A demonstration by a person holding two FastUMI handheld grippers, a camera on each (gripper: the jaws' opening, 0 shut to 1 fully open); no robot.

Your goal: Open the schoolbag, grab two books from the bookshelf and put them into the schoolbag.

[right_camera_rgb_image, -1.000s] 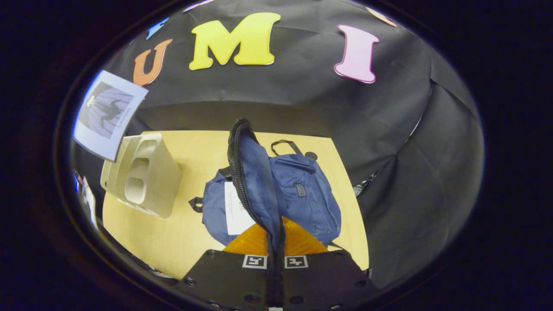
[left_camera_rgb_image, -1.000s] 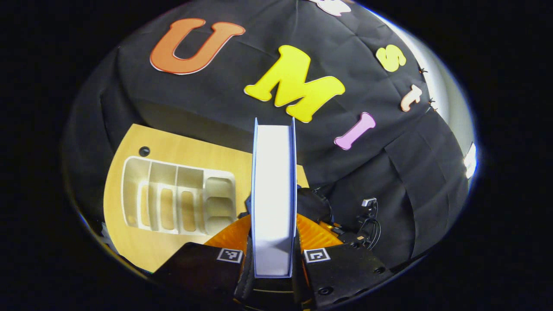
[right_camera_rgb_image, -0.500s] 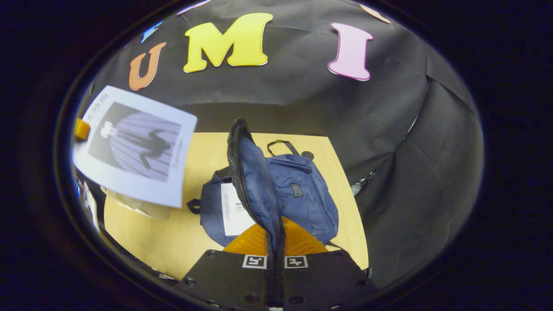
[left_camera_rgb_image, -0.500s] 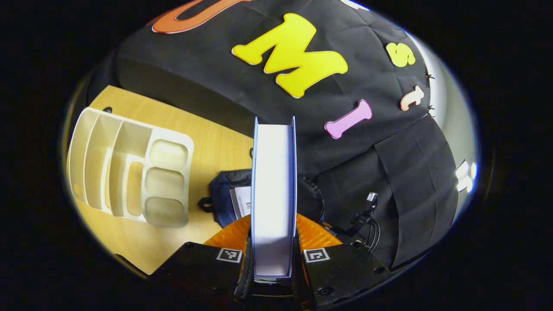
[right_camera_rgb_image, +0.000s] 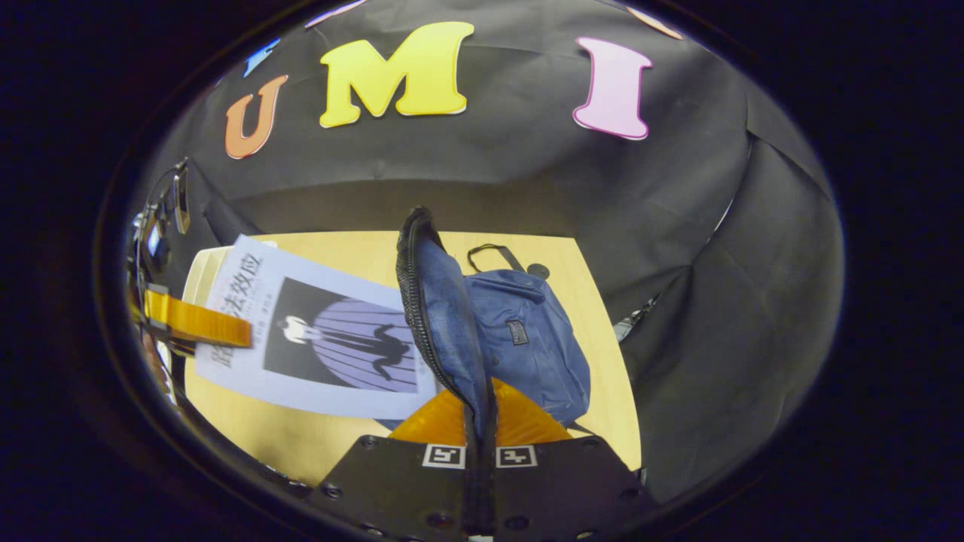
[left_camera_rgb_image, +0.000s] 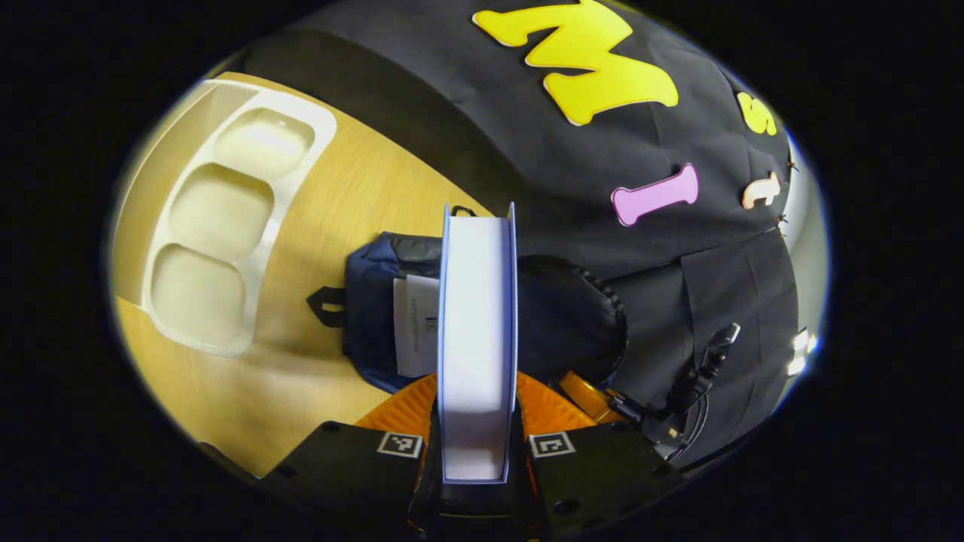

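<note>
My left gripper [left_camera_rgb_image: 477, 459] is shut on a pale blue book [left_camera_rgb_image: 477, 331], seen edge-on with its white pages toward the camera. Beyond it lies the open navy schoolbag [left_camera_rgb_image: 376, 301] with a white book [left_camera_rgb_image: 416, 324] inside. In the right gripper view, my right gripper [right_camera_rgb_image: 479, 452] is shut on the bag's flap [right_camera_rgb_image: 444, 324], holding it up by its zip edge. The blue book [right_camera_rgb_image: 324, 339] with a purple cover picture hovers left of the flap, held by the left gripper [right_camera_rgb_image: 192, 322]. The schoolbag [right_camera_rgb_image: 527, 339] lies on the wooden table [right_camera_rgb_image: 339, 436].
The cream bookshelf organiser [left_camera_rgb_image: 226, 218] stands on the table [left_camera_rgb_image: 354, 188] to the left of the bag. The far gripper with its cable [left_camera_rgb_image: 678, 391] shows at the right. The black cloth wall rises behind the table.
The left gripper has carried the blue book rightward and down toward the open bag; it now covers the bag's mouth in the right gripper view. The right gripper keeps the flap raised.
</note>
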